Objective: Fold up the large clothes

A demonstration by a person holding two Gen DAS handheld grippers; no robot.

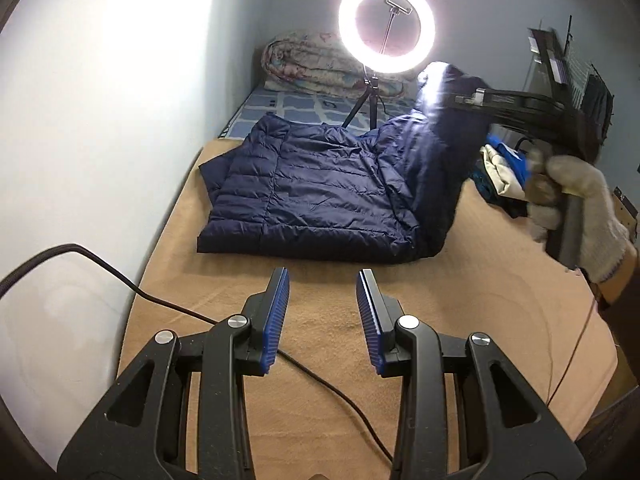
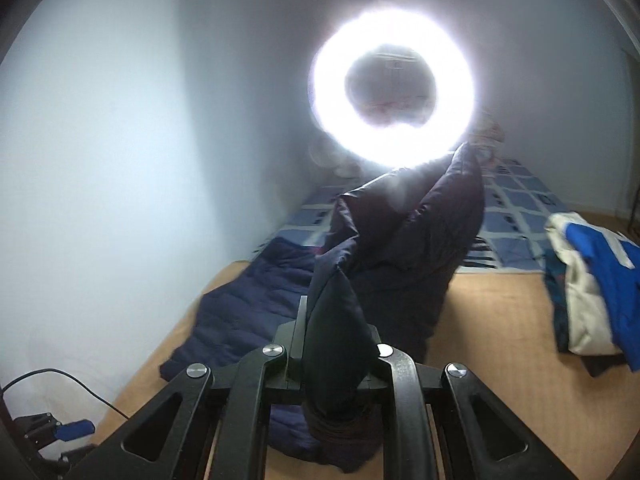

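Observation:
A navy quilted puffer jacket [image 1: 312, 196] lies on the tan blanket [image 1: 460, 300] of the bed. My left gripper [image 1: 323, 304] is open and empty, hovering above the blanket just in front of the jacket's near hem. My right gripper [image 1: 464, 100], held by a gloved hand, is shut on the jacket's right side and lifts it up off the bed. In the right wrist view the dark fabric [image 2: 336, 320] is pinched in the right gripper [image 2: 338, 344] and rises toward the light, while the rest of the jacket [image 2: 248, 304] lies to the left.
A lit ring light [image 1: 386, 24] on a tripod stands behind the jacket. A rolled quilt [image 1: 316, 64] lies at the bed's head. A pile of blue and white clothes [image 2: 592, 280] sits on the right. A black cable [image 1: 160, 300] crosses the blanket. The wall runs along the left.

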